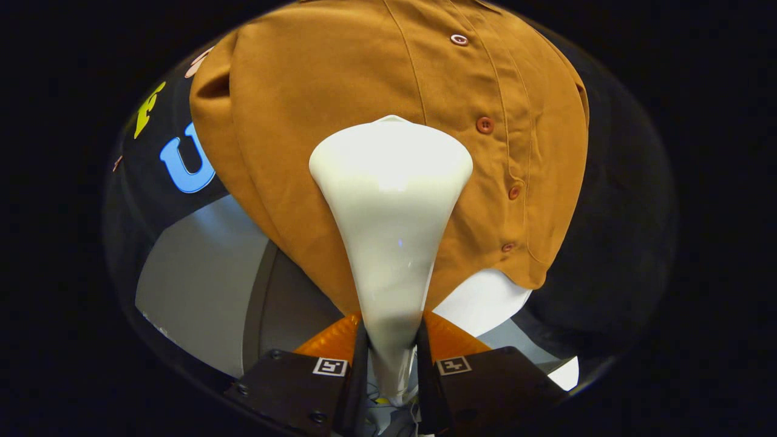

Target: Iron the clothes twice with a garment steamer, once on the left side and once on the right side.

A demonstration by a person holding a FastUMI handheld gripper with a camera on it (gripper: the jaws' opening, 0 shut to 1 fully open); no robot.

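Smooth, glossy plastic on the cream garment steamer (391, 200), clamped at its narrow neck by both fingers of the gripper (391, 370), bright glare across the wide head; matt woven cloth on the brown shirt (315, 91), lightly creased, stitched down the placket; small shiny plastic-looking buttons (484, 125).

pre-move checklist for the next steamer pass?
1. Tool grip: both fingers press the steamer handle. Ok.
2. Steamer head aimed at the shirt: yes, wide end faces the fabric. Ok.
3. Head touching the fabric: cannot tell.
4. Head position: on the panel beside the button placket, not on the buttons. Ok.
5. Shirt hangs on the white form, hem free. Ok.
6. Steam coming out: cannot tell.
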